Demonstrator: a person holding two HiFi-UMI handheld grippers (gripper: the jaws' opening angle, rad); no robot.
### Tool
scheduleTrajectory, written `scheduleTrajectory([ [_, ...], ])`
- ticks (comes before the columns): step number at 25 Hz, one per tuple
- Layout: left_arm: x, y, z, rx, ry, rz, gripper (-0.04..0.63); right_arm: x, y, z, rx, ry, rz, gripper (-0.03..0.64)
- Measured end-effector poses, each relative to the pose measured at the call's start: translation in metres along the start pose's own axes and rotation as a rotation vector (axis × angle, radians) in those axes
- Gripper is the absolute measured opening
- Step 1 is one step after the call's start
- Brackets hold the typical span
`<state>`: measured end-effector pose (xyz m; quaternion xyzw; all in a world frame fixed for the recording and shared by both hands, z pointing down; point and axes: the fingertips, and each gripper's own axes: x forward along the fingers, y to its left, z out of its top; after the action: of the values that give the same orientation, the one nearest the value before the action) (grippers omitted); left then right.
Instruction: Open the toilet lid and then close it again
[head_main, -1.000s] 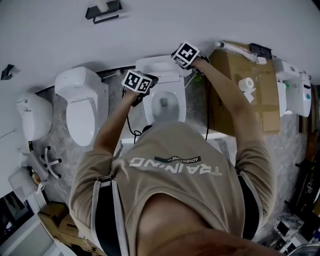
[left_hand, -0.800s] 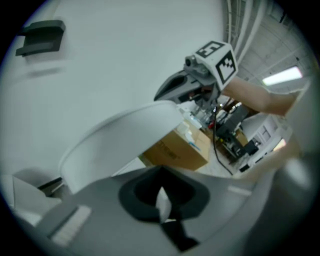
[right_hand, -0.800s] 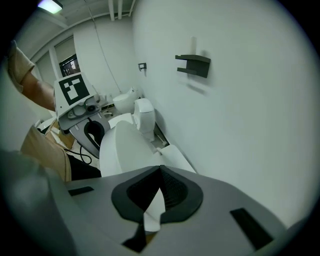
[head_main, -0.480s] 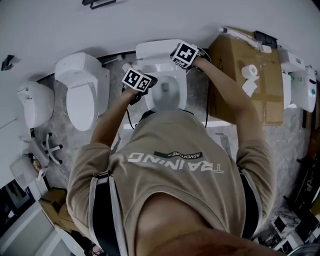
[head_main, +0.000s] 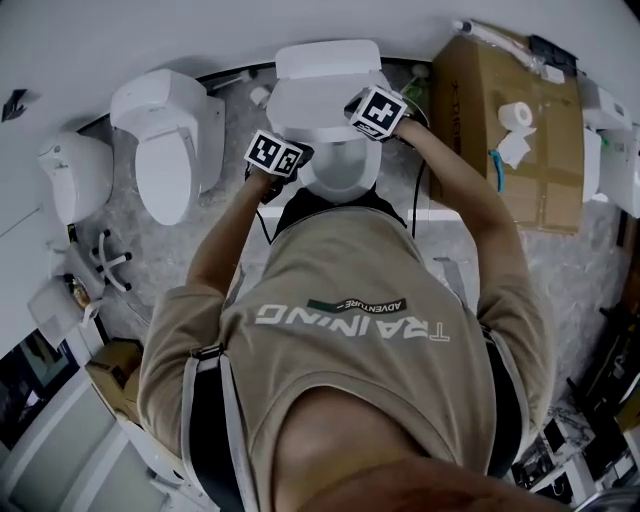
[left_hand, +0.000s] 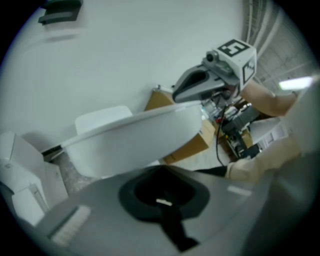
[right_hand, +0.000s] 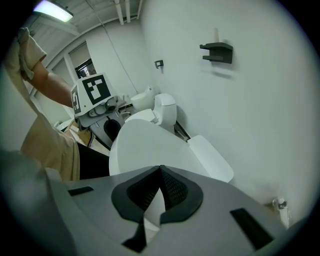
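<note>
The white toilet (head_main: 350, 175) stands in front of me, its tank (head_main: 325, 58) against the wall. Its lid (head_main: 305, 108) hangs about halfway down over the bowl. My right gripper (head_main: 358, 112) is shut on the lid's right edge; in the right gripper view the lid (right_hand: 145, 145) runs ahead from between the pads of the right gripper (right_hand: 155, 200). My left gripper (head_main: 296, 165) sits beside the bowl's left rim, apart from the lid. In the left gripper view the tilted lid (left_hand: 135, 140) hangs ahead of the shut, empty left gripper (left_hand: 162, 202), with the right gripper (left_hand: 202, 87) on its far edge.
A second toilet (head_main: 165, 150) stands to the left, and another white fixture (head_main: 70, 190) further left. A cardboard box (head_main: 510, 150) with a paper roll (head_main: 517, 115) fills the right side. A dark holder (right_hand: 217, 51) is fixed on the wall.
The lid has swung down from upright by the tank to about halfway over the bowl, with my right gripper moving with it. The left gripper stayed beside the bowl.
</note>
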<state>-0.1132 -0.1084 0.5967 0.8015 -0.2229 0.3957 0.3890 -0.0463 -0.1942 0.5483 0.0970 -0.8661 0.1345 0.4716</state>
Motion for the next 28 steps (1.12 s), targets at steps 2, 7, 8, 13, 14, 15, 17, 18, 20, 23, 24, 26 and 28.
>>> scheduleTrajectory([
  [2, 0.001, -0.003, -0.008, -0.010, 0.002, -0.007, 0.003, 0.004, 0.008, -0.007, 0.009, 0.007, -0.004, 0.009],
  [7, 0.001, -0.010, -0.031, 0.019, 0.020, -0.034, 0.003, 0.015, 0.023, -0.020, 0.072, 0.006, -0.070, 0.009],
  [8, 0.001, -0.013, -0.037, 0.031, 0.029, -0.047, 0.003, 0.017, 0.027, -0.026, 0.096, 0.012, -0.083, 0.009],
  [13, -0.002, -0.020, -0.064, 0.109, 0.061, -0.087, 0.003, 0.035, 0.052, -0.054, 0.203, 0.066, -0.132, 0.009],
  [14, -0.004, -0.019, -0.065, 0.117, 0.055, -0.093, 0.003, 0.038, 0.056, -0.058, 0.223, 0.074, -0.140, 0.009],
  [15, -0.006, -0.019, -0.066, 0.119, 0.046, -0.103, 0.003, 0.041, 0.060, -0.062, 0.243, 0.082, -0.147, 0.009],
  [17, -0.008, -0.021, -0.066, 0.128, 0.024, -0.124, 0.003, 0.046, 0.069, -0.071, 0.272, 0.094, -0.156, 0.009],
  [18, -0.009, -0.021, -0.065, 0.137, 0.016, -0.128, 0.003, 0.048, 0.073, -0.074, 0.282, 0.097, -0.160, 0.009],
  [20, -0.011, -0.019, -0.063, 0.145, 0.005, -0.123, 0.003, 0.053, 0.082, -0.082, 0.301, 0.107, -0.163, 0.009],
  [23, -0.007, -0.012, -0.063, 0.098, -0.011, -0.109, 0.003, 0.065, 0.097, -0.102, 0.336, 0.135, -0.146, 0.009],
  [24, -0.002, -0.009, -0.063, 0.087, -0.009, -0.098, 0.003, 0.071, 0.101, -0.106, 0.342, 0.138, -0.136, 0.009],
  [26, 0.011, -0.001, -0.064, 0.089, 0.020, -0.070, 0.003, 0.079, 0.103, -0.111, 0.349, 0.137, -0.126, 0.009],
  [28, 0.027, 0.005, -0.068, 0.086, 0.069, -0.047, 0.003, 0.078, 0.105, -0.114, 0.375, 0.145, -0.127, 0.009],
])
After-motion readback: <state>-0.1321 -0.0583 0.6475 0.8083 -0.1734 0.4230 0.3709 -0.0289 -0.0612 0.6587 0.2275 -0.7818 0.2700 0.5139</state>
